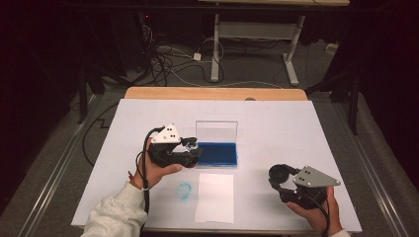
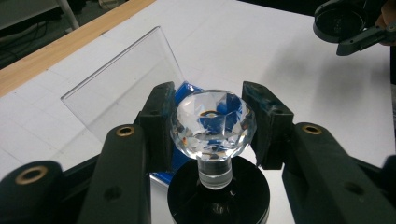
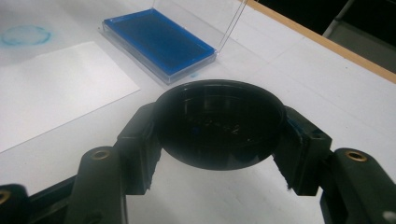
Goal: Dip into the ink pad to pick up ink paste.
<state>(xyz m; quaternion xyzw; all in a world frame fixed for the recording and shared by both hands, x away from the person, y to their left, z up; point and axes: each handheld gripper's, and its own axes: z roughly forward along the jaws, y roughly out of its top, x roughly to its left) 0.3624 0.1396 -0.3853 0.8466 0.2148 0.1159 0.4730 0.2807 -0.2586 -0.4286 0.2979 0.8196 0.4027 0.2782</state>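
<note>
My left gripper [image 1: 191, 148] is shut on a stamp: its jaws clamp the faceted crystal knob [image 2: 212, 123], which rises from a round black base [image 2: 218, 196]. It hovers at the left end of an open ink pad [image 1: 217, 154], a blue pad in a clear case with its lid [image 1: 216, 131] standing upright behind. My right gripper [image 1: 280, 176] is at the table's near right, shut on a round black cap [image 3: 219, 123] seen hollow side up. The left gripper view also catches that cap [image 2: 338, 21] at top right.
A white paper sheet [image 1: 215, 197] lies in front of the ink pad, with a faint blue ring mark [image 1: 184, 190] on the white table cover [image 1: 276, 123] to its left. The wooden table edge [image 1: 212, 93] runs along the far side. Cables and desk legs are on the floor beyond.
</note>
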